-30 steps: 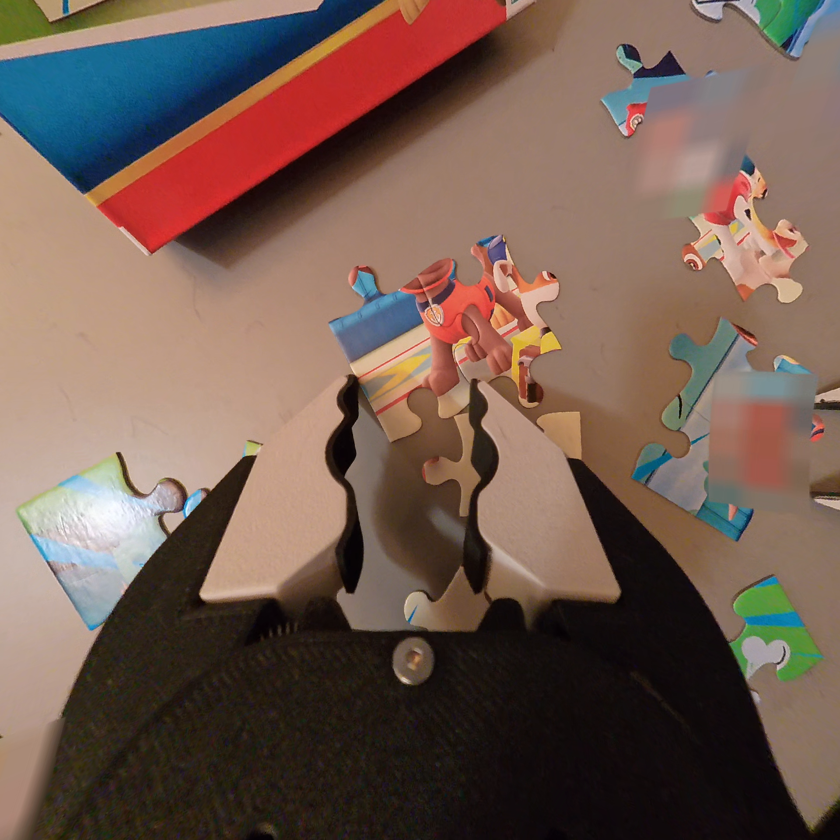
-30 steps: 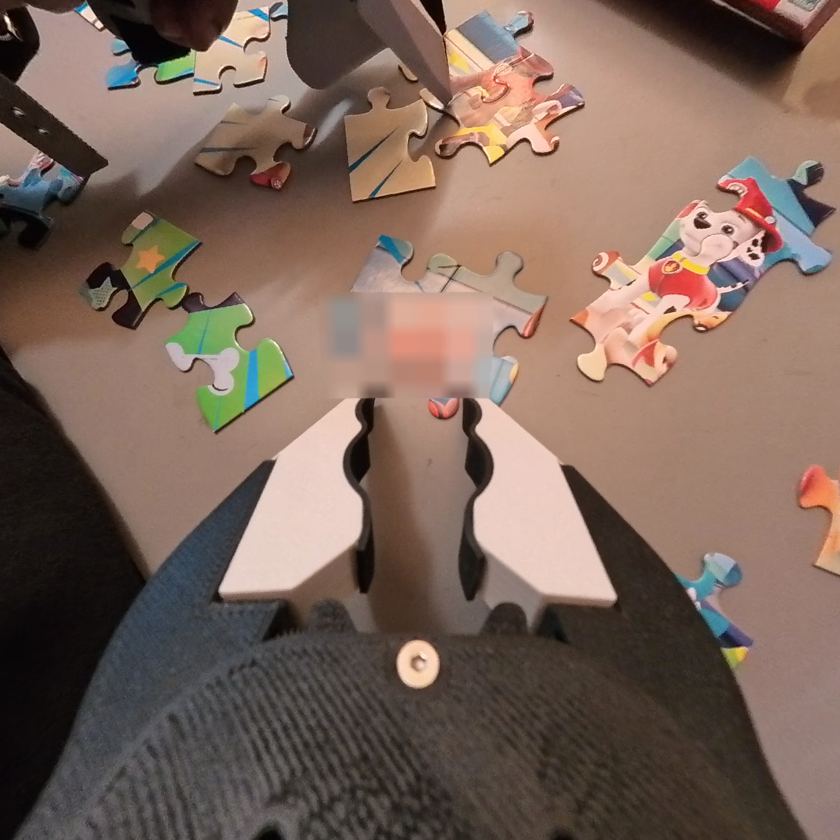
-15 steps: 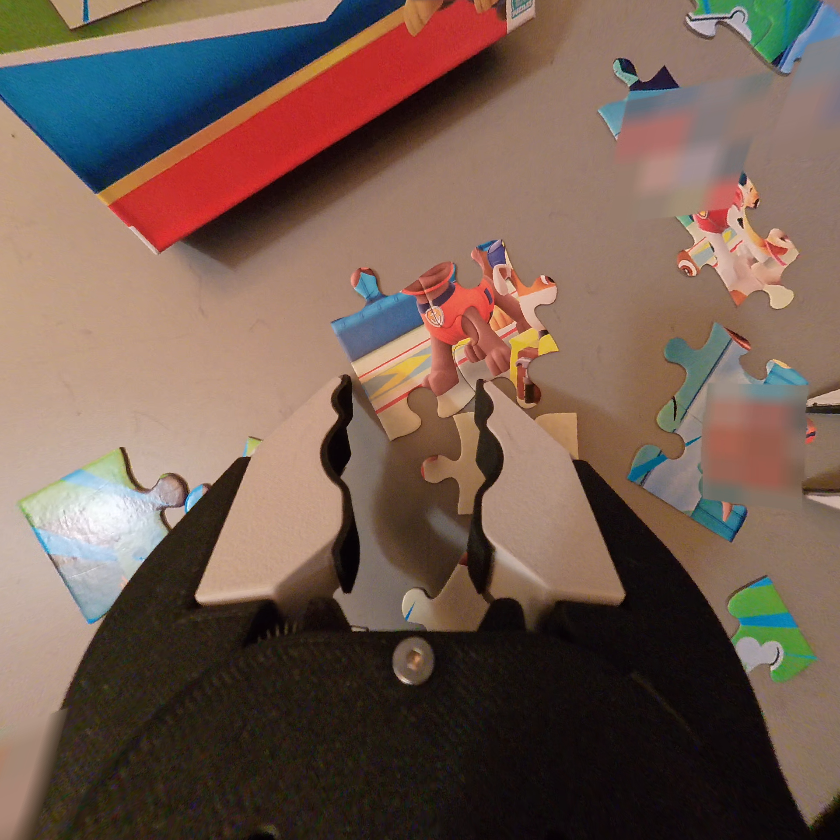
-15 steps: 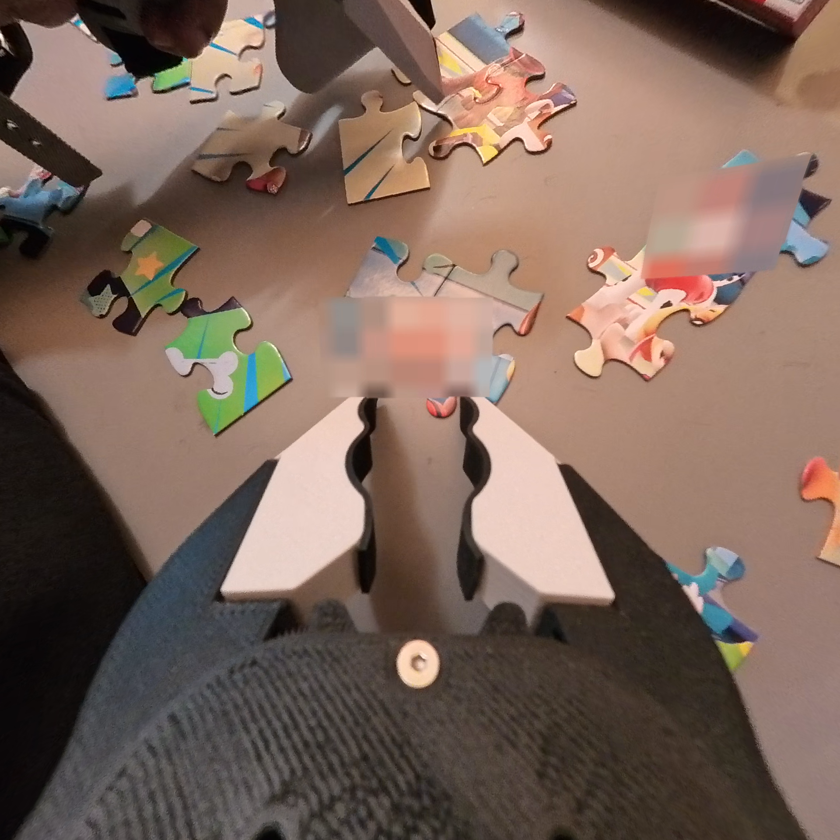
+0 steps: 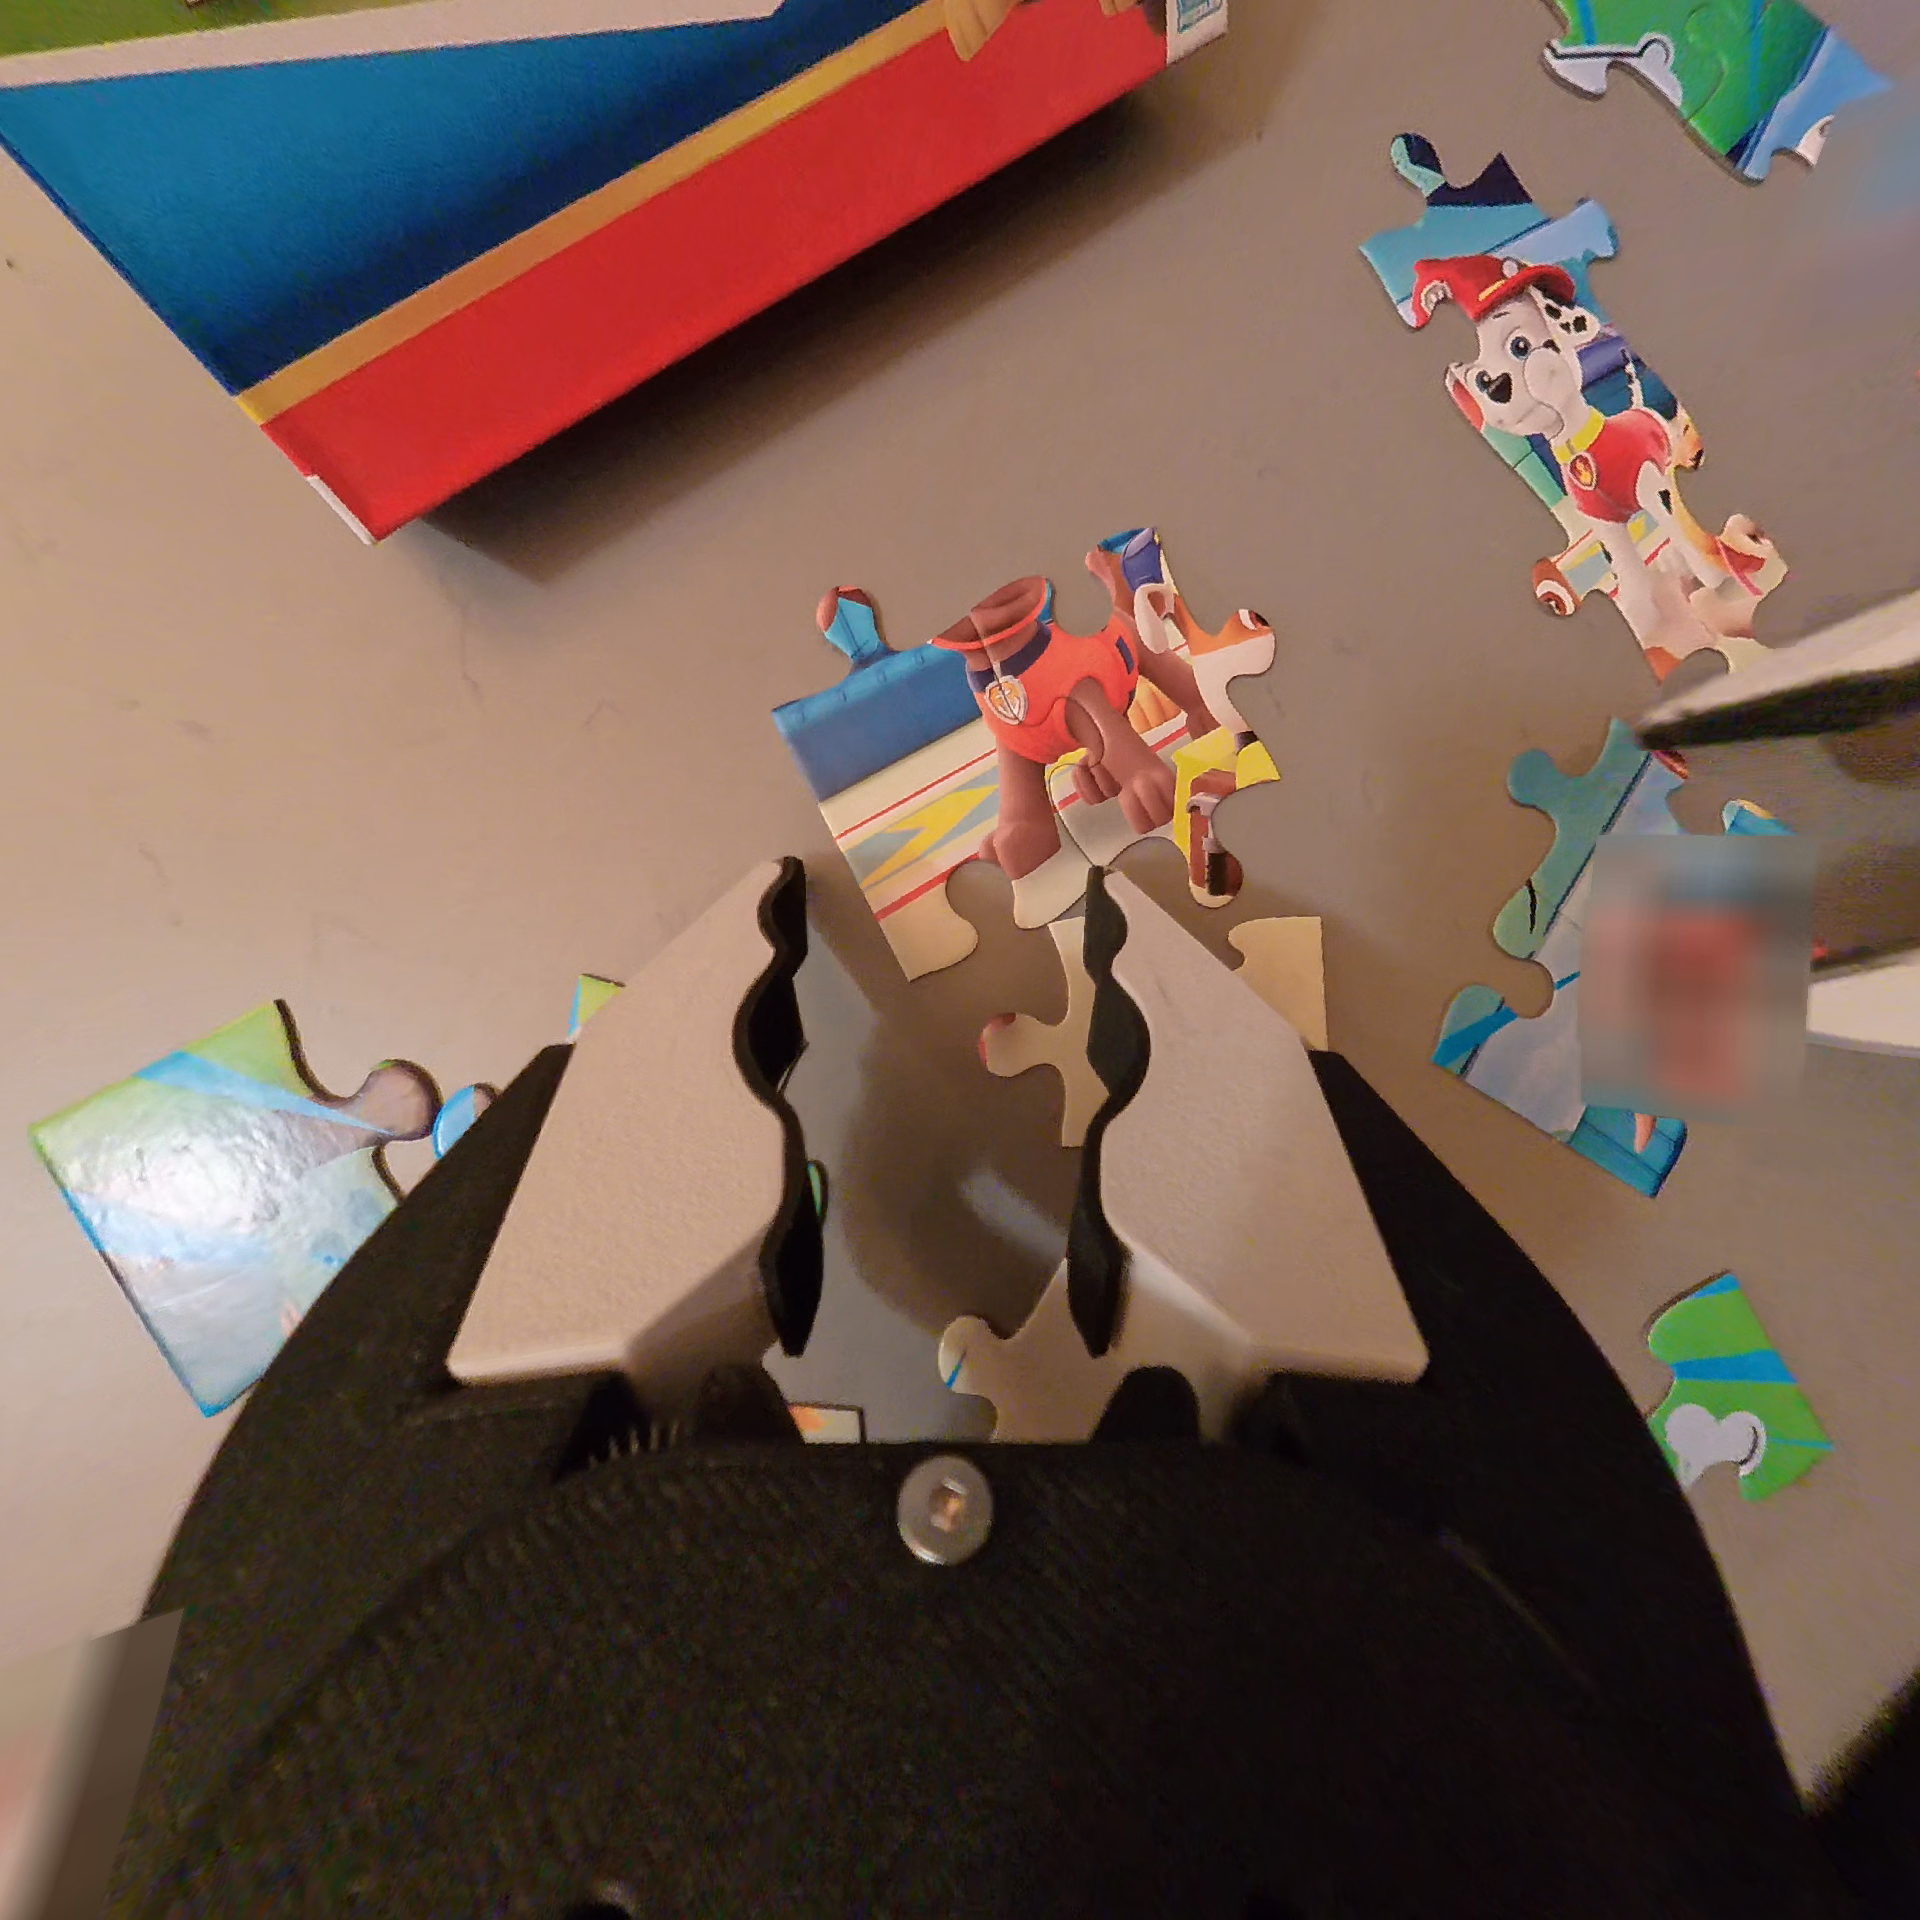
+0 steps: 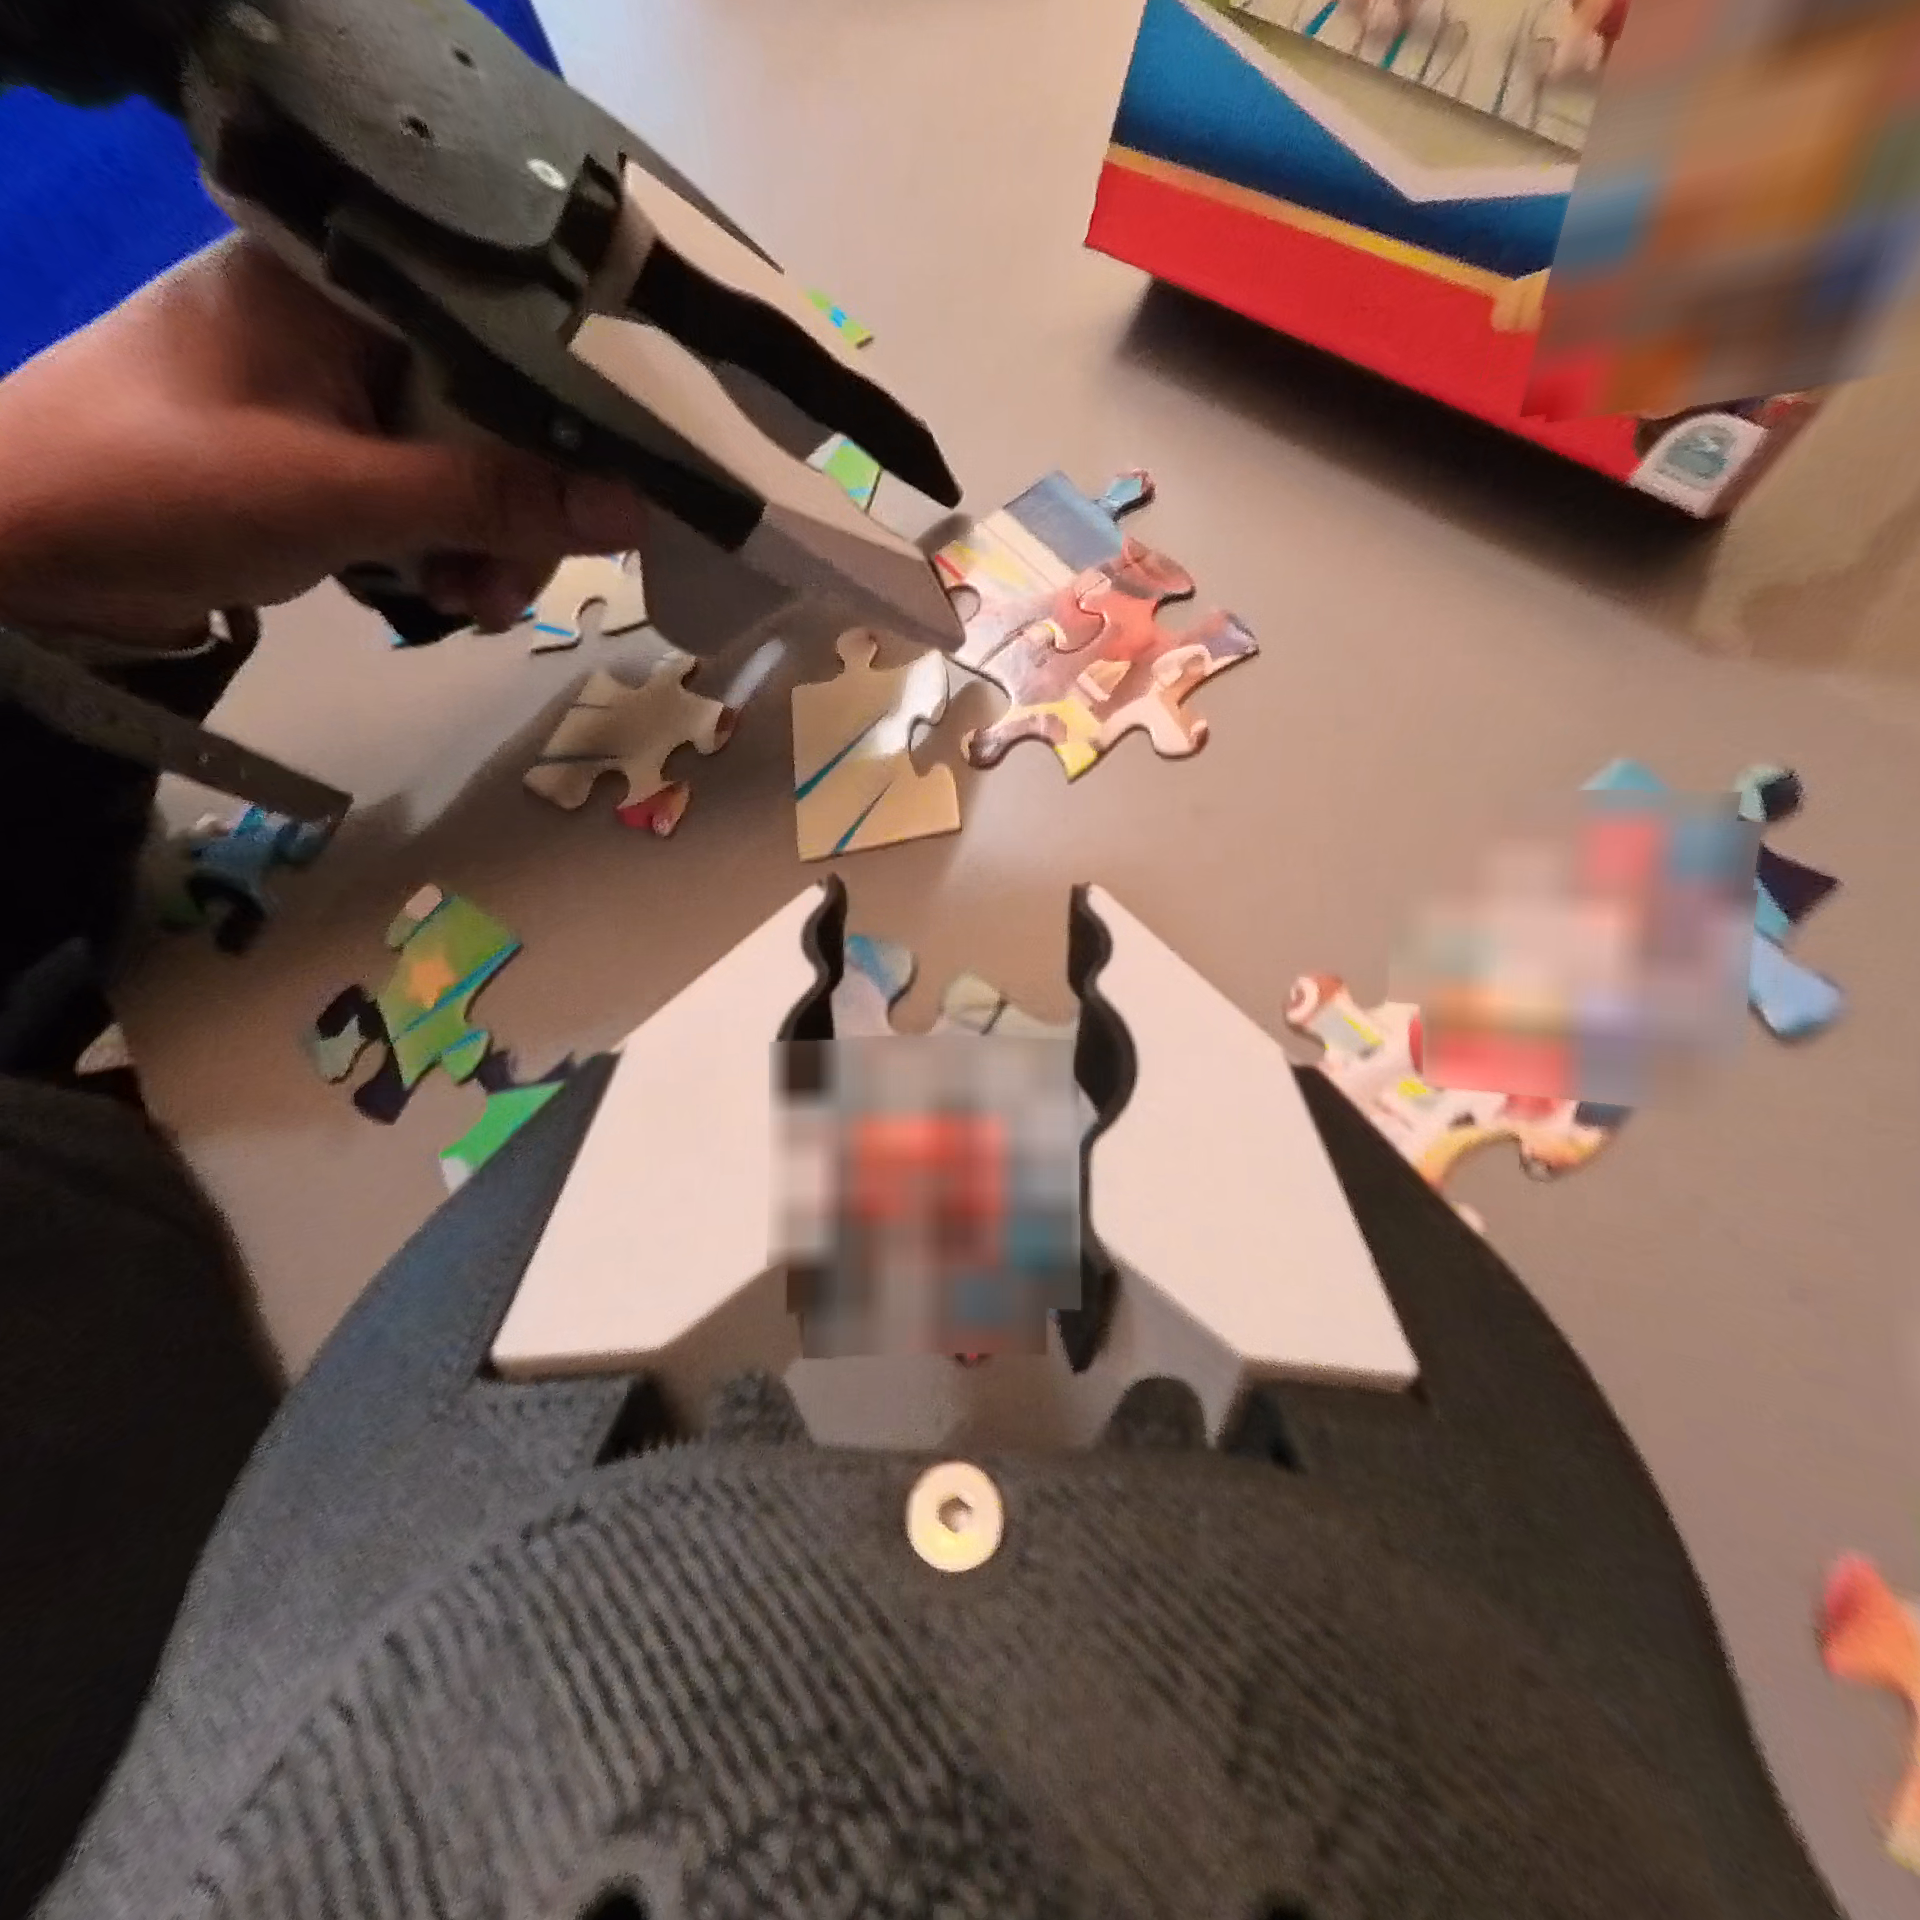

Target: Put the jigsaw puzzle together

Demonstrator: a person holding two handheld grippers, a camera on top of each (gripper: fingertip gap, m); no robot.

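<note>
While both grippers hang low over the grey table (image 5: 312, 779), the left gripper (image 5: 940, 883) stands with its jaws spread and nothing pinched, only bare table and the edge of a cream puzzle piece (image 5: 1044, 1049) showing in the gap at lower centre of the frame. That cream piece lies flat, half under the right-hand finger (image 5: 1226, 1122), its knob poking left into the gap; whether the pad touches it I cannot tell. Just beyond the fingertips, dead ahead at frame centre, sits a joined cluster of pieces with an orange-vested dog (image 5: 1039, 748), its long side running left to right across the jaw line, its near edge just beside the tips. Left of the cluster is open table; farther up, the red and blue box (image 5: 623, 281) closes the upper left. Over to the right gripper (image 6: 951, 899): jaws spread too, gripping nothing, straddling a blue-green piece (image 6: 935, 1003) that lies flat on the table beneath them, most of it under a blurred patch. Ahead of these tips is clear table, then a tan piece with a teal stripe (image 6: 862, 779), then the cluster, with the left gripper coming in from the upper left and much the nearer to it. A dalmatian section (image 5: 1579, 436) lies well apart at right.
</note>
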